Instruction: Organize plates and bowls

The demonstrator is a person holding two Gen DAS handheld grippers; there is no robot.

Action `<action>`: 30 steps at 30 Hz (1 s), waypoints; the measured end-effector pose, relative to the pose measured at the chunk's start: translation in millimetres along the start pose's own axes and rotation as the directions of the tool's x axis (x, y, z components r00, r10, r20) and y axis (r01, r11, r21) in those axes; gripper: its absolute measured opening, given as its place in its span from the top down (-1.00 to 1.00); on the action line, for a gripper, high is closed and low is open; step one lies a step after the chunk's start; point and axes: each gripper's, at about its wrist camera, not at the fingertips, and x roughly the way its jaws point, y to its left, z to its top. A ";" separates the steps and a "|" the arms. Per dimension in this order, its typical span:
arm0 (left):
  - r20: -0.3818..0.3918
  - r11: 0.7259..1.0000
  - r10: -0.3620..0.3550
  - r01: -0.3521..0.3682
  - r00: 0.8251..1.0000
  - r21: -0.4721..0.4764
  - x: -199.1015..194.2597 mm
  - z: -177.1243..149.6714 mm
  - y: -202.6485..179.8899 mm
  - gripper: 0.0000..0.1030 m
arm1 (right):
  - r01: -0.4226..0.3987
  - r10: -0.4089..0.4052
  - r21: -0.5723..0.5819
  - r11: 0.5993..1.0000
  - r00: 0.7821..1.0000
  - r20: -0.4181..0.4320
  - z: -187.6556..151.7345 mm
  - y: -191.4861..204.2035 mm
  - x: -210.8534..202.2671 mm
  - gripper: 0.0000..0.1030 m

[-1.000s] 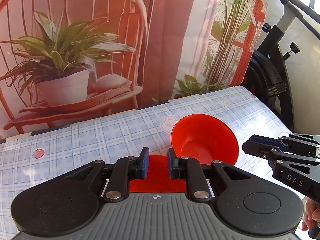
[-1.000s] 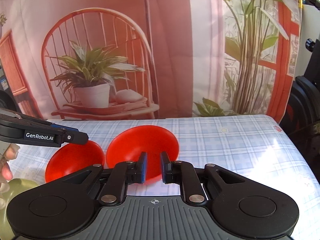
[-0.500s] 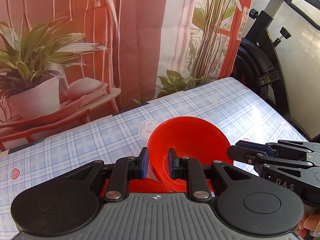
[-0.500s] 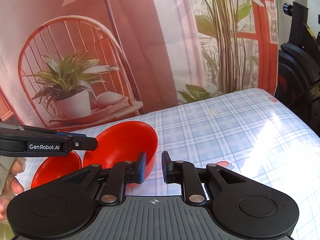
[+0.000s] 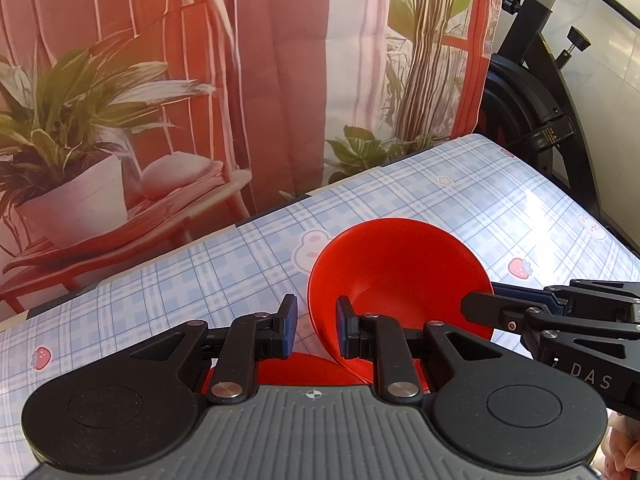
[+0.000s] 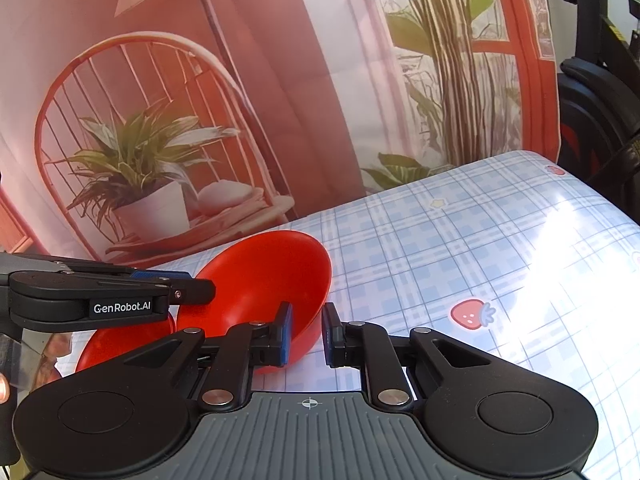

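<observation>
Checked tablecloth carries 2 red dishes. My right gripper pinches the tilted red bowl's rim; left gripper gapes, holding nothing. Bowl not yet nested in red plate; stacking remains.

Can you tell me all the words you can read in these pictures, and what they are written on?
"GenRobot.AI": white letters on the side of the left tongs, seen from the right wrist camera.
"DAS": pale letters on the side of the right tongs, seen from the left wrist camera.
Yellow sticker on the black exercise bike: too small to read.
</observation>
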 end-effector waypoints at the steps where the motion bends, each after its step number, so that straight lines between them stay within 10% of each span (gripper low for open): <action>1: 0.001 1.000 -0.011 0.011 1.000 -0.007 0.8 -0.9 0.2 0.59 | 0.000 0.000 0.006 1.000 1.000 0.001 -0.3 -0.2 0.0 0.73; 30: 0.101 0.998 0.015 -0.008 0.995 -0.065 -85.7 -18.4 33.4 0.60 | -0.061 0.064 -0.053 0.997 0.996 0.057 28.8 73.7 -44.6 0.78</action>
